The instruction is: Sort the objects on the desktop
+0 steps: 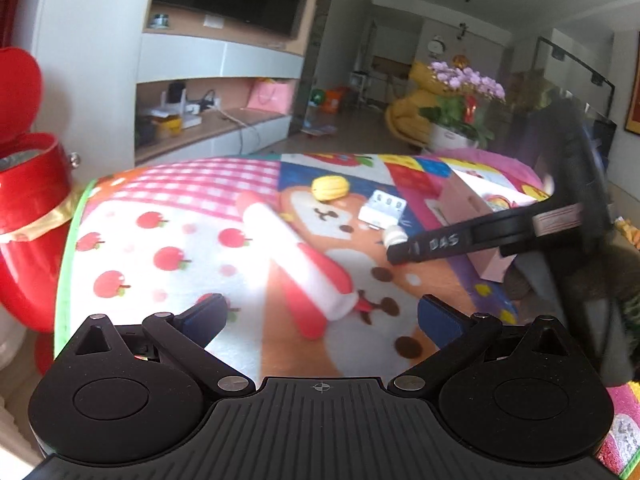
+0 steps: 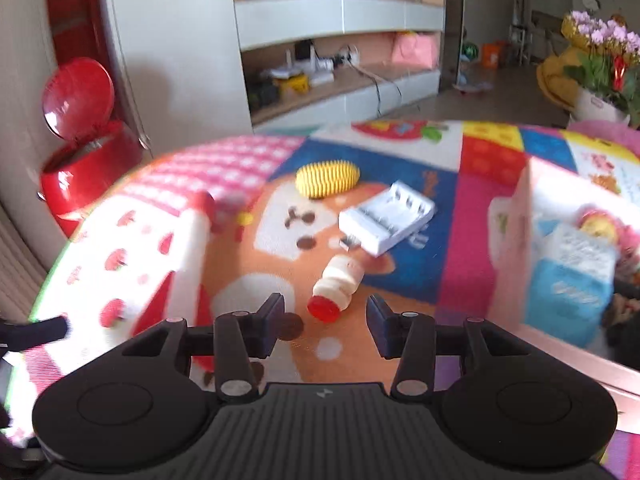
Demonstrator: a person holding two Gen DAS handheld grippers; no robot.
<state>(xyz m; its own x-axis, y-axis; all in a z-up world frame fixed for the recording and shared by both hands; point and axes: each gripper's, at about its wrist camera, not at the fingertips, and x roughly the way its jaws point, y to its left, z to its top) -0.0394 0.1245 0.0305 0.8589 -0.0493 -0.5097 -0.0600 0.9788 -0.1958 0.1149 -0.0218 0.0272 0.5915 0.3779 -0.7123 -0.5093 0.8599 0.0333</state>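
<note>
A small white bottle with a red cap (image 2: 336,286) lies on its side on the colourful cloth, just ahead of my right gripper (image 2: 326,320), which is open and empty. Behind it lie a white battery charger (image 2: 386,216) and a yellow ribbed toy (image 2: 327,178). In the left wrist view my left gripper (image 1: 320,318) is open and empty above the cloth; the yellow toy (image 1: 330,188), the charger (image 1: 382,208) and part of the bottle (image 1: 394,235) lie farther off. The right gripper's finger (image 1: 436,246) reaches in beside the bottle.
A pink box (image 2: 560,248) stands at the right, holding a blue-and-white carton (image 2: 572,280) and other items. A red bin with its lid open (image 2: 86,164) stands off the table's left edge. A flower pot (image 2: 600,68) stands at the far right.
</note>
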